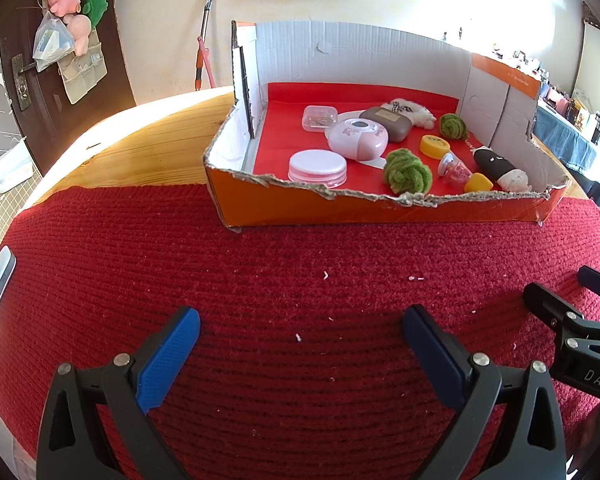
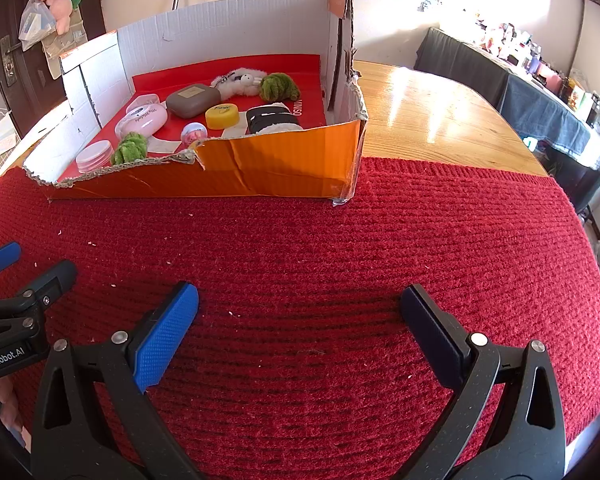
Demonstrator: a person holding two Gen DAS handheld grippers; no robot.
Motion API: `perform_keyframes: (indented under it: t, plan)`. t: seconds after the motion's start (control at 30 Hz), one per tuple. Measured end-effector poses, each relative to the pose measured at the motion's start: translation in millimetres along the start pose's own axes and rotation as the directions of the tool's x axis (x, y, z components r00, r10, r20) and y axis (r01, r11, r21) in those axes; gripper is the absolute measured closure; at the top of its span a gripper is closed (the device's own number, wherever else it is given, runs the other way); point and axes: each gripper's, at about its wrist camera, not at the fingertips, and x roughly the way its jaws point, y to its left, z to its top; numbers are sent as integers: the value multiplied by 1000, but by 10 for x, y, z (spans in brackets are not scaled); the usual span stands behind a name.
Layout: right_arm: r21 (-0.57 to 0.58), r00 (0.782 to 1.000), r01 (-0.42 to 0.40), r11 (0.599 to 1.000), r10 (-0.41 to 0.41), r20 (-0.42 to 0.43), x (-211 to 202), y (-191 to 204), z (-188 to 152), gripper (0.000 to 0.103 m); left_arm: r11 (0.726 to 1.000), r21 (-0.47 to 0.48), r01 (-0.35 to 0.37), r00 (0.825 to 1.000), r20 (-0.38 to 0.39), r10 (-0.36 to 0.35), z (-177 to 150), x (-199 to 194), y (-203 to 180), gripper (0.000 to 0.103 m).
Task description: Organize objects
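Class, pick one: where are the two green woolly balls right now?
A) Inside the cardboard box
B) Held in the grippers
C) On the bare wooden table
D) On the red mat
A: both green woolly balls lie inside the cardboard box; both grippers are open and empty.

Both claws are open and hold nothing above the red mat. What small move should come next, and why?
Probably move the left claw forward over the torn front wall of the cardboard box toward the near green yarn ball. All objects already lie inside the box, the mat holds only crumbs, and this soft ball sits nearest the low edge.
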Motion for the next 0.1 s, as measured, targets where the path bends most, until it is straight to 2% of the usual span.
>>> perform_keyframes:
  t: [0.1]
  plan:
    - [0, 1000, 0, 1000, 0, 0, 0, 1, -1, 0, 1000, 0, 0, 1000, 0, 0, -1, -1, 1, 0]
